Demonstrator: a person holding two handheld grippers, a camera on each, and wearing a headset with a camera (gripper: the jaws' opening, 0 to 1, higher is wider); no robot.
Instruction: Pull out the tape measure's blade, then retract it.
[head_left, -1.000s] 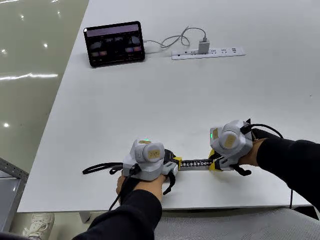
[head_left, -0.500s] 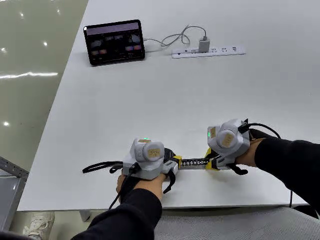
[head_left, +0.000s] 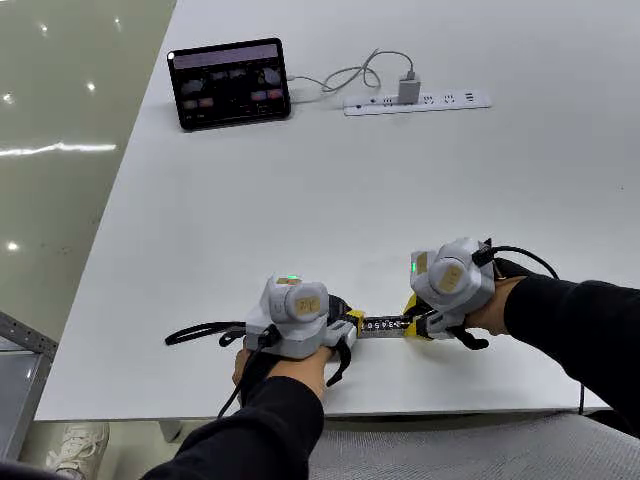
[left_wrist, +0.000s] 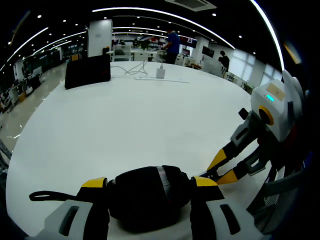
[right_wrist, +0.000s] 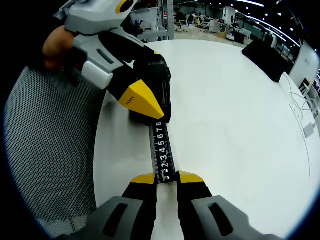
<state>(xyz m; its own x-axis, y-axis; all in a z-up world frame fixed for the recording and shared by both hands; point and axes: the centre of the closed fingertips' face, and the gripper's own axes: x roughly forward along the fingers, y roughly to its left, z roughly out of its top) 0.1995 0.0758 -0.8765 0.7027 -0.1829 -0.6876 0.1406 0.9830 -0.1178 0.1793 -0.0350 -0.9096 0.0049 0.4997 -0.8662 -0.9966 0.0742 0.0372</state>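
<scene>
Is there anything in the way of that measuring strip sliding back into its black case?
Nothing visible does. The blade lies straight along the table, from the right gripper shut on its tip to the case clamped in the left gripper.

A white table (head_left: 400, 190) held a dark tablet (head_left: 229, 84) and white power strip (head_left: 417, 102) at its far side; a tape measure (left_wrist: 147, 197) rested near its front edge.

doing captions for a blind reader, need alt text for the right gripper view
The right gripper is shut on the tip of the blade, which runs a short way across the white table to the black case held in the left gripper. Grey mesh lies beside the table edge.
</scene>
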